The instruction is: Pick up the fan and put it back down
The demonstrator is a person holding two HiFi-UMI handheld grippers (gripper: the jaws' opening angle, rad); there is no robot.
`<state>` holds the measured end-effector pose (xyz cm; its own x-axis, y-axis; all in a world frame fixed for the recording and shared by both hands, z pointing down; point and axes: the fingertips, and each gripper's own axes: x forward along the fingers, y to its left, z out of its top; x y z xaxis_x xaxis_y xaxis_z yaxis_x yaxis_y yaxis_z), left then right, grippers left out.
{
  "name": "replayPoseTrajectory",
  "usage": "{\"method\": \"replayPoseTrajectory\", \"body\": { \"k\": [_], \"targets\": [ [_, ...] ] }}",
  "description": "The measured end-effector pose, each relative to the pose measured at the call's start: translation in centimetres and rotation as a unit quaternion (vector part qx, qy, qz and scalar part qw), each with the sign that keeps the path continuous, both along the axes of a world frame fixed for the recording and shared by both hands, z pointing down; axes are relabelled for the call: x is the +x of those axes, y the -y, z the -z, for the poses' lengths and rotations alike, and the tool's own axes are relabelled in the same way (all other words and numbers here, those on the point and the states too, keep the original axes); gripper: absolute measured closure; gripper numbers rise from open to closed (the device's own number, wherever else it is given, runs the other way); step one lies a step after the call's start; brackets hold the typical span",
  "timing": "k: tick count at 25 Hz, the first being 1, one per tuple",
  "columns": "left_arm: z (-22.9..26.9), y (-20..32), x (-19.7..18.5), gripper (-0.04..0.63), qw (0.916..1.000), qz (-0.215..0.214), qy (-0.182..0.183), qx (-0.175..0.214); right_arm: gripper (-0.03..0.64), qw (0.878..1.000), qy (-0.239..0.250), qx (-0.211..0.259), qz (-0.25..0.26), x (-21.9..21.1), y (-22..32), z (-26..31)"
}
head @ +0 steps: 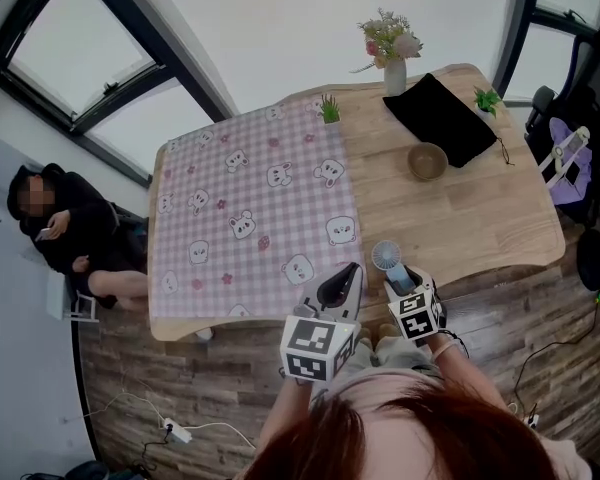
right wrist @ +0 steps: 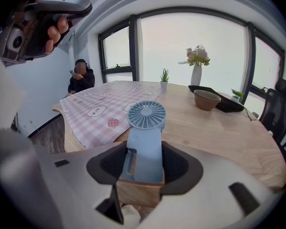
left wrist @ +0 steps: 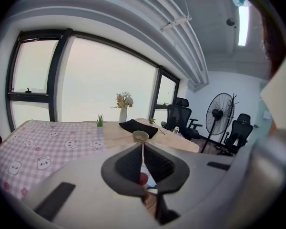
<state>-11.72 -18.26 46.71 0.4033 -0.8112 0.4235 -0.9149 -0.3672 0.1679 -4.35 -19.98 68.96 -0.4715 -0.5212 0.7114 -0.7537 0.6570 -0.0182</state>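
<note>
Above the table edge, right tongs clamp the fan; left tongs pressed together.

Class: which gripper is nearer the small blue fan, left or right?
Right. The right gripper clasps the fan by its handle at the edge of the table. The left gripper, jaws together, is beside the fan on its left, apart from it.

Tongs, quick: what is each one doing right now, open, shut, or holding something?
Left tongs: shut, nothing between them.
Right tongs: closed on the blue fan, by its handle.
</note>
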Motion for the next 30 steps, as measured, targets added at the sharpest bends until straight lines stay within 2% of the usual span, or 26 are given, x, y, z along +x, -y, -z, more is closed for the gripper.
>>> {"method": "replayPoseTrajectory", "body": {
  "k": [22, 30],
  "targets": [
    [1.8, -0.4, -0.6, 0.581, 0.9993, -0.008, 0.001, 0.036, 0.403, 0.994, 0.051, 0.092, -0.017, -0.3, 1.7, 9.5],
    [2.5, -0.7, -0.9, 0.581, 0.9988, 0.005, 0.002, 0.048, 0.403, 0.989, 0.071, 0.125, -0.025, 0.3, 1.7, 13.1]
  ]
}}
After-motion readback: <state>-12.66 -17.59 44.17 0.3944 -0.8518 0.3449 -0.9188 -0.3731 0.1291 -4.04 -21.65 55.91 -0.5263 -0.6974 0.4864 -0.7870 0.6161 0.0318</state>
